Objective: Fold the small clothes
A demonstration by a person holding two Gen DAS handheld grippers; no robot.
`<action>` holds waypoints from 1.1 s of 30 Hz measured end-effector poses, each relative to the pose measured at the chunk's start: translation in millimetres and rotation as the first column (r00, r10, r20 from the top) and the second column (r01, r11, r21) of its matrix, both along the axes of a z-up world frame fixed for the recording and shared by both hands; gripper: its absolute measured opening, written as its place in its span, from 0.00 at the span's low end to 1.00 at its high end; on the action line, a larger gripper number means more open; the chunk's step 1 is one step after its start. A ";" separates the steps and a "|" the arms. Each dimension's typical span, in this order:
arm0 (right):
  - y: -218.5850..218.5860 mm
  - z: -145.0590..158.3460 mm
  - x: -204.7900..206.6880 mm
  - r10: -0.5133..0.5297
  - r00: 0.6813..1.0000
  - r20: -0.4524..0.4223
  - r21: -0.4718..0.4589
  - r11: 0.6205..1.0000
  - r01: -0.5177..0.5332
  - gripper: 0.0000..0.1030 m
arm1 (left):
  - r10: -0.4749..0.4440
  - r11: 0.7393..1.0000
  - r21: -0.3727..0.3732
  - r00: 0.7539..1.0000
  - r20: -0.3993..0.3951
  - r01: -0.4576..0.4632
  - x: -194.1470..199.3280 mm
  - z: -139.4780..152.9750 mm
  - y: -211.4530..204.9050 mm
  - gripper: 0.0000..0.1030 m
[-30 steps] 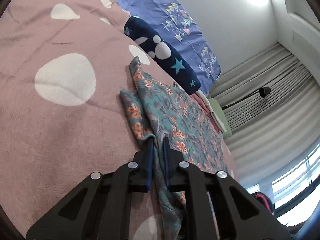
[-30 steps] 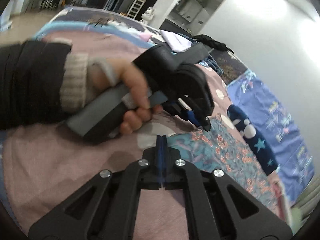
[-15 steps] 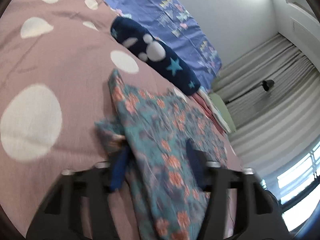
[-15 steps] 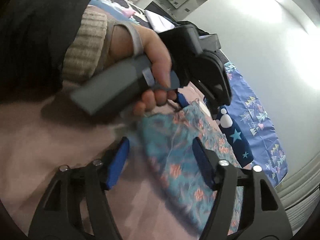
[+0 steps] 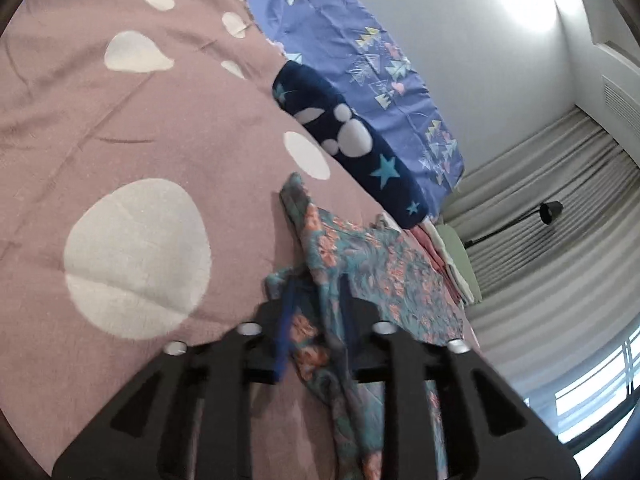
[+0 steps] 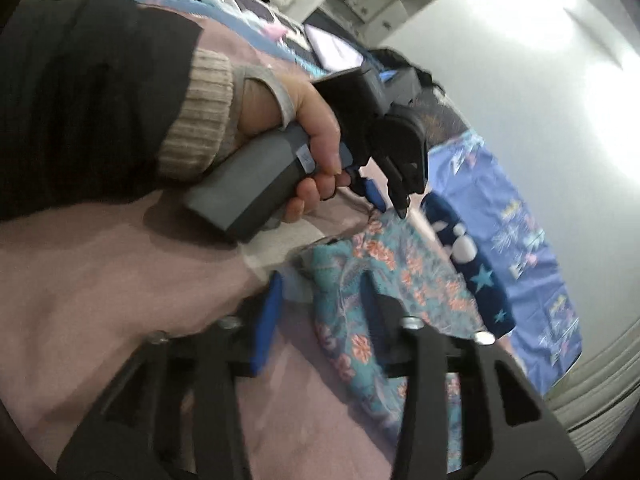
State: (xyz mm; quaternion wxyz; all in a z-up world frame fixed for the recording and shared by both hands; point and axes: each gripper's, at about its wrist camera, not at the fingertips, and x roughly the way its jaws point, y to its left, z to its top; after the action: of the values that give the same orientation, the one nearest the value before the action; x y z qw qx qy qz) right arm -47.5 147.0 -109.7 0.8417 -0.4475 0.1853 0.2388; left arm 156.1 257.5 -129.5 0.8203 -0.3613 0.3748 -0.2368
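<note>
A mauve bedspread [image 5: 120, 128] with white blotches covered the bed, a grey wall and pleated curtains [image 5: 560, 208] closing the background at 3 o'clock. The small floral garment [image 5: 360, 264], teal with coral flowers, lay rumpled on the spread at about 5 o'clock in the left wrist view, just short of a navy star-print roll [image 5: 352, 148] and a lilac sheet [image 5: 360, 52] toward 1 o'clock.

The left gripper [image 5: 316, 320] had its jaws opening, a ridge of the garment's edge lying between them, though whether the pads pressed it could not be told through the blur. Seen from the right wrist, the person's hand [image 6: 304, 136] gripped the left tool's grey handle at 11 o'clock, a black sleeve [image 6: 80, 92] with a beige cuff behind it.

The right gripper [image 6: 320, 304] likewise had its jaws opening; its right finger rested over the floral garment [image 6: 384, 280] and its left finger stood on bare bedspread [image 6: 100, 280], so the cloth's near edge sat in the gap unpinched.

The step appeared to be letting go and taking a fresh hold for a fold. Done well, that likely meant each tool catching only one layer at a corner, lifting evenly on both sides, and laying the edge over flat so that no bunching was trapped underneath.
</note>
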 end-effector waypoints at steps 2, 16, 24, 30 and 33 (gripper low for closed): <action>-5.8 -0.9 -0.6 -0.003 1.000 -0.004 -0.008 1.000 0.003 0.41 | -0.024 1.000 -0.004 1.000 0.018 0.024 -5.3 2.2 -2.5 0.48; -16.6 -4.1 15.1 -0.083 0.996 -0.046 0.028 0.996 0.084 0.44 | 0.000 1.000 0.019 1.000 -0.020 0.001 -7.3 6.6 8.3 0.62; -8.3 -5.7 24.9 -0.095 0.995 -0.027 0.022 0.995 0.095 0.43 | -0.065 0.998 0.023 0.998 -0.007 0.065 16.0 1.4 -13.7 0.05; -8.3 -6.4 35.2 -0.112 0.993 -0.031 0.028 0.993 0.113 0.38 | 0.059 0.996 0.057 0.993 0.105 -0.065 18.1 22.9 -3.6 0.05; -8.8 -6.5 33.2 -0.112 0.994 -0.020 0.027 0.993 0.112 0.40 | 0.069 0.998 0.012 0.998 -0.002 -0.069 14.8 4.1 9.3 0.25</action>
State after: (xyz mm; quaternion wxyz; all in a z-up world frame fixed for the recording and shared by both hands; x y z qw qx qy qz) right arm -14.3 138.2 -116.1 0.8582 -0.4222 0.2143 0.1980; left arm 170.9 266.7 -125.4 0.8297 -0.3692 0.3647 -0.2056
